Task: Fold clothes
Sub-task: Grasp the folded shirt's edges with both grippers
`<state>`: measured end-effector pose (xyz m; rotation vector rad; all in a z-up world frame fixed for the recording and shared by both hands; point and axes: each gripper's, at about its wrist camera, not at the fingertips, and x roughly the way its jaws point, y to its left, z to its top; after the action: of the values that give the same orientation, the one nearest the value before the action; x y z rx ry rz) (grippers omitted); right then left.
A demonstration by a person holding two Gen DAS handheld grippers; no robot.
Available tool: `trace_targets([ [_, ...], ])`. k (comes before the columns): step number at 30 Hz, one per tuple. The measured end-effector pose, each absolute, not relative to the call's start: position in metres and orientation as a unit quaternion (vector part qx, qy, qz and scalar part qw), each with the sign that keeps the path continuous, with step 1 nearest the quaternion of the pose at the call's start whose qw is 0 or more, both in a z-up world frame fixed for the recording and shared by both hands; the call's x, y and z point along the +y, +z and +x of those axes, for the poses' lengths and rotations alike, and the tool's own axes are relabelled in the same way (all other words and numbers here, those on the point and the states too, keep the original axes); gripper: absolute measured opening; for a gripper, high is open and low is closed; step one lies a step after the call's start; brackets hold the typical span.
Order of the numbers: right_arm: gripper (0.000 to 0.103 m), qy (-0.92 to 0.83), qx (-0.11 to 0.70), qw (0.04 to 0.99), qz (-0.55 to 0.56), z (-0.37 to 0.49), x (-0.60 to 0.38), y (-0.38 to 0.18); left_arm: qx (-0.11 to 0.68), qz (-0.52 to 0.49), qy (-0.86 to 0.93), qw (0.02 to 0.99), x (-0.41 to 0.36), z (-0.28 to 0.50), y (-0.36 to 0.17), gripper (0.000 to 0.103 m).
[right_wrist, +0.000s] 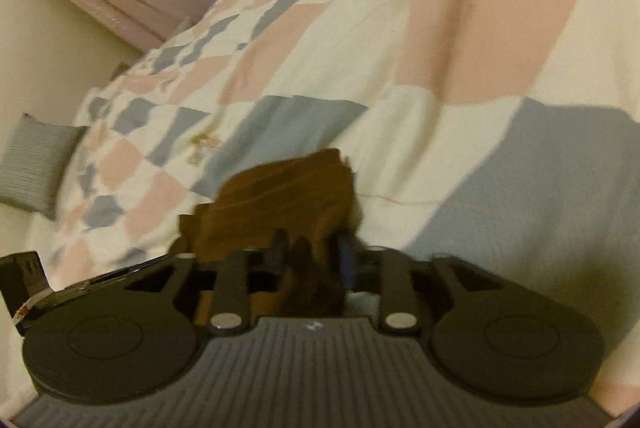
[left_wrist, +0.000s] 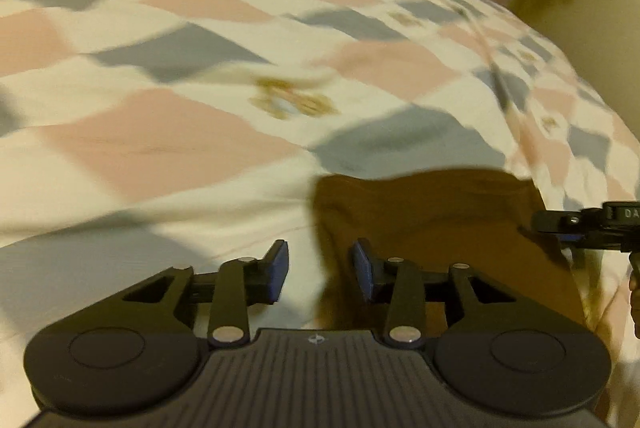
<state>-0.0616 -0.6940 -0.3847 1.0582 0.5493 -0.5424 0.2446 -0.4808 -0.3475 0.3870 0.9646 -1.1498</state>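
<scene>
Left claw spread, empty, low centre above brown garment edge on bed; right claw pinching brown garment.

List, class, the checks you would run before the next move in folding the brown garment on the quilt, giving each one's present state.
1. Right hand-held gripper has brown garment between its fingers: ok.
2. Left hand-held gripper open: ok.
3. Left gripper holds the garment's edge: not ok; the cloth lies in its gap, ungripped.
4. Garment spread flat: not ok; it bunches at the right gripper.
5. Checked quilt smooth beneath the garment: cannot tell, blurred.
</scene>
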Motion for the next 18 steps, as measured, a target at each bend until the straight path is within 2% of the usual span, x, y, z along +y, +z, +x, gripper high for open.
trace_targets([
  [3,0.052,-0.213,0.275,0.818,0.458,-0.056,-0.709,-0.360,0.477,0.135,-0.451,0.743,-0.425,0.244,-0.316,0.042],
  [5,0.060,-0.178,0.290,0.835,0.433,-0.050,-0.724,-0.344,0.517,0.086,-0.413,0.745,-0.383,0.236,-0.302,0.050],
  [7,0.068,-0.135,0.310,0.847,0.411,-0.039,-0.741,-0.334,0.560,0.023,-0.374,0.739,-0.342,0.209,-0.300,0.061],
  [10,0.072,-0.078,0.355,0.848,0.386,-0.013,-0.766,-0.337,0.609,-0.056,-0.338,0.715,-0.306,0.158,-0.314,0.069],
  [13,0.073,-0.030,0.397,0.823,0.406,0.009,-0.790,-0.359,0.633,-0.113,-0.318,0.696,-0.306,0.116,-0.345,0.072],
  [17,0.073,0.013,0.422,0.787,0.451,0.023,-0.806,-0.394,0.634,-0.203,-0.294,0.686,-0.323,0.098,-0.382,0.073],
  [18,0.074,0.032,0.419,0.779,0.466,0.024,-0.807,-0.400,0.631,-0.220,-0.287,0.687,-0.328,0.096,-0.391,0.079],
])
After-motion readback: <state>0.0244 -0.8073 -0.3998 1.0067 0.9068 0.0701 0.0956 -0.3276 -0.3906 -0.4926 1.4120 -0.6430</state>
